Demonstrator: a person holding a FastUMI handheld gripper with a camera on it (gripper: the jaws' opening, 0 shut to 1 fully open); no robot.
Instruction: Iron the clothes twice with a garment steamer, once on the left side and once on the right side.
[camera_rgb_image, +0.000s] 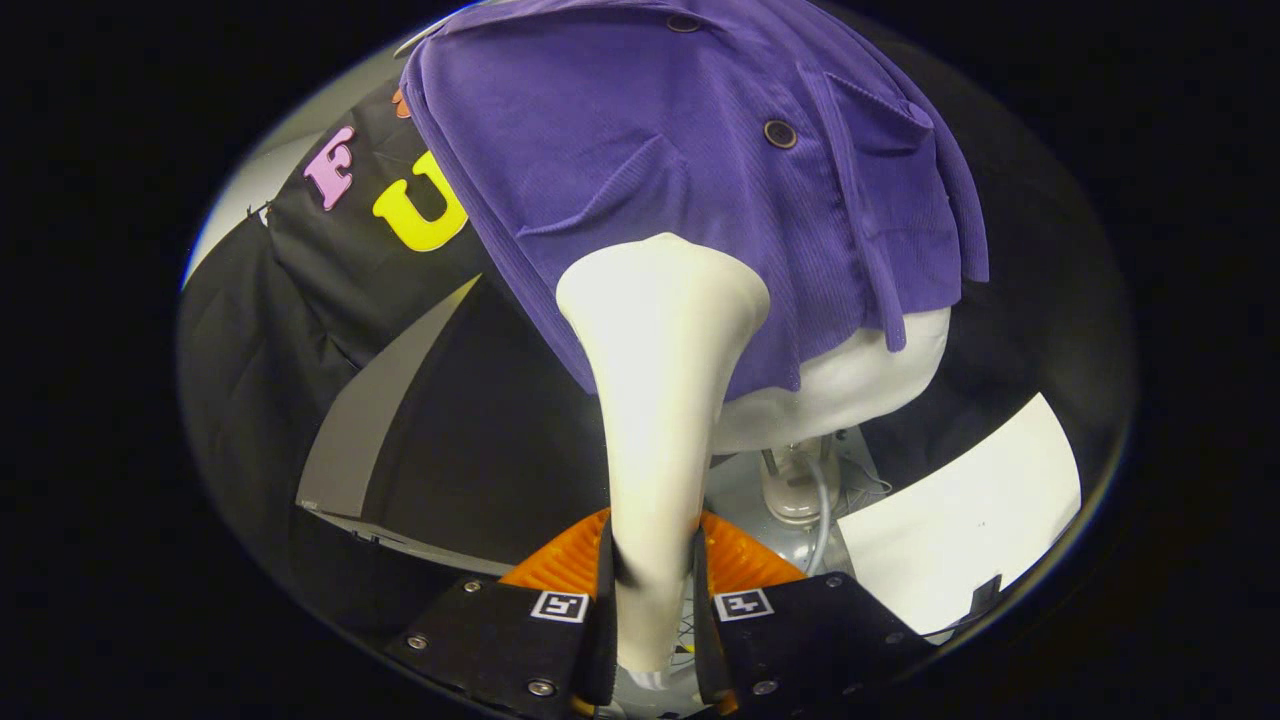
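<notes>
My gripper (652, 565) is shut on the handle of a cream garment steamer (655, 400), both fingers pressing its sides. The steamer rises from between the fingers and widens into a flat head (662, 280). That head rests against the lower left front of a purple ribbed shirt (690, 150), near the hem. The shirt has dark buttons (780, 133) and a chest pocket, and it hangs on a white mannequin torso (850, 380) whose bottom shows under the hem.
The mannequin stands on a pale post (795, 480) with a cable, over a grey round base (735, 490). A white sheet (960, 520) lies to the right of the base. A grey panel (385, 410) slants beyond the left finger, with black cloth behind.
</notes>
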